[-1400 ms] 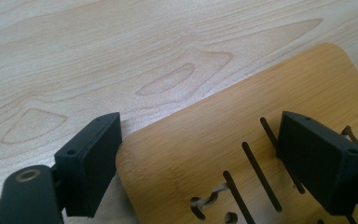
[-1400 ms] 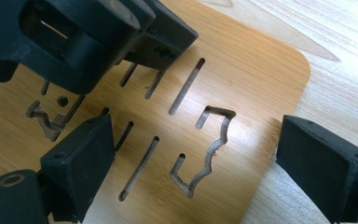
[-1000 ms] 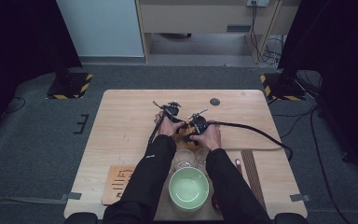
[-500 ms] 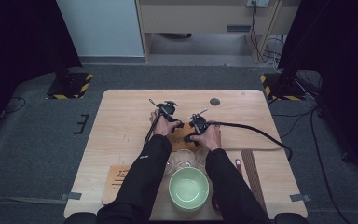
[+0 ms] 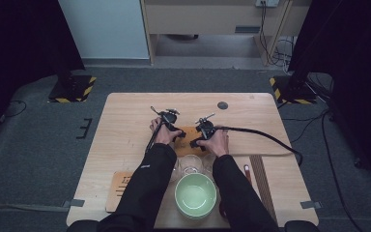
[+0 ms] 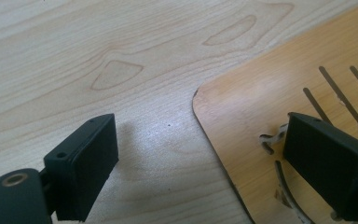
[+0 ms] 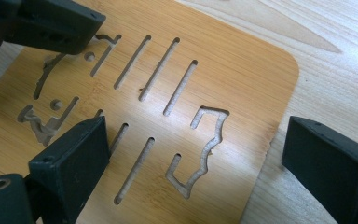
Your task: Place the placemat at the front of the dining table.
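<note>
A slotted bamboo board (image 5: 187, 131) with cut-out shapes lies flat at the middle of the table. My left gripper (image 5: 176, 130) stands at the board's left end. In the left gripper view my left gripper (image 6: 205, 163) is open and its jaws have just been opening: one jaw is over the bare table, the other over the board (image 6: 261, 107), whose rounded corner lies between them untouched. My right gripper (image 7: 196, 168) is open too and straddles the other end of the board (image 7: 186, 70), with one jaw over the board and one beyond its edge. From above, my right gripper (image 5: 199, 140) sits at the board's right end.
A green bowl (image 5: 195, 195) stands near the front edge, with clear glasses (image 5: 191, 164) just behind it. A second bamboo board (image 5: 118, 186) lies front left. A slatted wooden strip (image 5: 261, 181) and a red pen (image 5: 246, 171) lie front right. A black cable (image 5: 265, 137) trails right; a dark disc (image 5: 222, 105) sits at the back.
My left gripper has edged a little to the left along the board's end. The right hand and the board have stayed put.
</note>
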{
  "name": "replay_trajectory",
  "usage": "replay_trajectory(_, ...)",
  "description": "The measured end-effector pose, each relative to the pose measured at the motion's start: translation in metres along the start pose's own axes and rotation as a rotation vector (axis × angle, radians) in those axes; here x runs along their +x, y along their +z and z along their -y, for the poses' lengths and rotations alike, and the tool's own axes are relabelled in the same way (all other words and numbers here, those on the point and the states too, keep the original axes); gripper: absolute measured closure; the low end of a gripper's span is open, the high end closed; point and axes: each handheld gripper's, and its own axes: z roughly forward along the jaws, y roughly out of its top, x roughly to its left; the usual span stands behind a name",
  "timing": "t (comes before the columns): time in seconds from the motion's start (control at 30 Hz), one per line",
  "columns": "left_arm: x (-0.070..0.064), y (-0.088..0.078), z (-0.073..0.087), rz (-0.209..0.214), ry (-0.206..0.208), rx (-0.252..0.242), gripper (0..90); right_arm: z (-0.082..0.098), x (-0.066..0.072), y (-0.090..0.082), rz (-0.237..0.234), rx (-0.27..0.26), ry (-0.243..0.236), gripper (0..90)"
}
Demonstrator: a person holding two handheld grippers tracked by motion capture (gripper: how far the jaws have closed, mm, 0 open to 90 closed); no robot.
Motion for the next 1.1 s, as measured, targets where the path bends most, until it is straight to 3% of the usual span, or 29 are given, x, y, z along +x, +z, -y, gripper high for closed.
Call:
replay_trajectory(0.2,0.001,0.001,0.003,-0.009,0.018,-0.028,4.5,0.0,0.001,-0.001,-0.003,0.0,0.009,10.2)
replay_trajectory(0.33,0.0,0.002,0.003,-0.012,0.059,-0.057,4.5,0.001,0.001,-0.002,0.001,-0.003,0.009,12.7)
replay_trajectory(0.73,0.0,0.004,0.004,0.01,0.104,-0.098,4.8,-0.002,-0.003,-0.006,0.023,-0.009,0.031,15.5)
replay_trajectory(0.9,0.003,0.005,0.005,0.025,0.079,-0.096,5.0,-0.015,-0.012,-0.029,0.004,-0.106,0.089,15.6)
replay_trajectory(1.0,0.004,0.006,0.005,0.031,0.045,-0.096,5.1,-0.018,-0.021,-0.038,0.027,-0.11,0.082,15.7)
replay_trajectory(1.07,0.005,0.006,0.005,0.042,0.001,-0.088,6.3,-0.016,-0.026,-0.041,0.008,-0.125,0.094,16.1)
replay_trajectory(1.1,0.005,0.005,0.005,0.04,-0.003,-0.087,7.3,-0.014,-0.029,-0.041,0.004,-0.128,0.098,16.2)
